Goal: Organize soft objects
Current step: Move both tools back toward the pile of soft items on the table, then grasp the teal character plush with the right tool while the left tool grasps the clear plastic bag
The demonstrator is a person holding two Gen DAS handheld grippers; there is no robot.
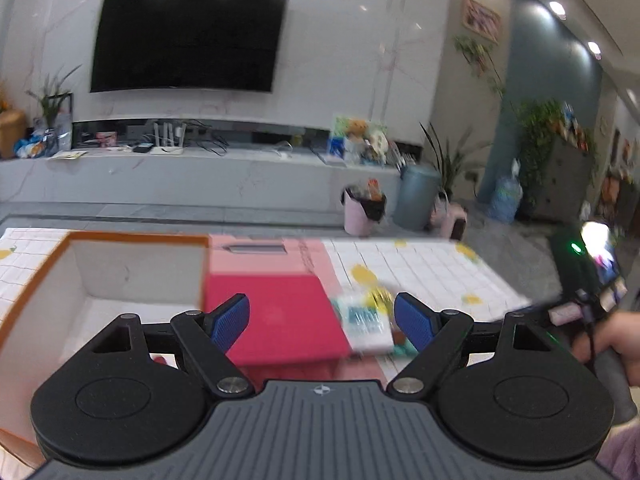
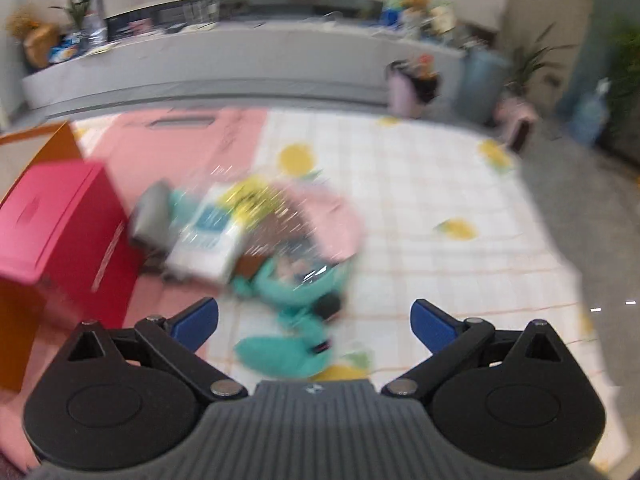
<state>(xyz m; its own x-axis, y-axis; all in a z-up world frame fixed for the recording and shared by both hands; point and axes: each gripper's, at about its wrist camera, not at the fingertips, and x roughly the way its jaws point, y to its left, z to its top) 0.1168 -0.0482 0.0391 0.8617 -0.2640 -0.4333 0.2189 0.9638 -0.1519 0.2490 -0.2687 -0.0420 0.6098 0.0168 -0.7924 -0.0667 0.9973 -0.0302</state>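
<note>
A blurred pile of soft things lies on the tiled mat (image 2: 420,208): a teal plush (image 2: 288,344), a pink cloth (image 2: 336,216), a grey piece (image 2: 152,212) and a white packet with blue print (image 2: 208,236). My right gripper (image 2: 314,320) is open above the teal plush, holding nothing. My left gripper (image 1: 322,322) is open over a magenta box (image 1: 276,316), with the white packet (image 1: 366,326) just inside its right finger. An open orange-edged white box (image 1: 120,272) stands to the left. The other handheld gripper (image 1: 588,280) and a hand (image 1: 620,344) show at the right.
A pink panel (image 2: 180,144) lies behind the magenta box (image 2: 52,220). Beyond the mat are a grey floor, a pink bin (image 1: 362,210), a grey bin (image 1: 416,196), potted plants (image 1: 452,168) and a long TV shelf (image 1: 200,168) under a wall TV (image 1: 188,36).
</note>
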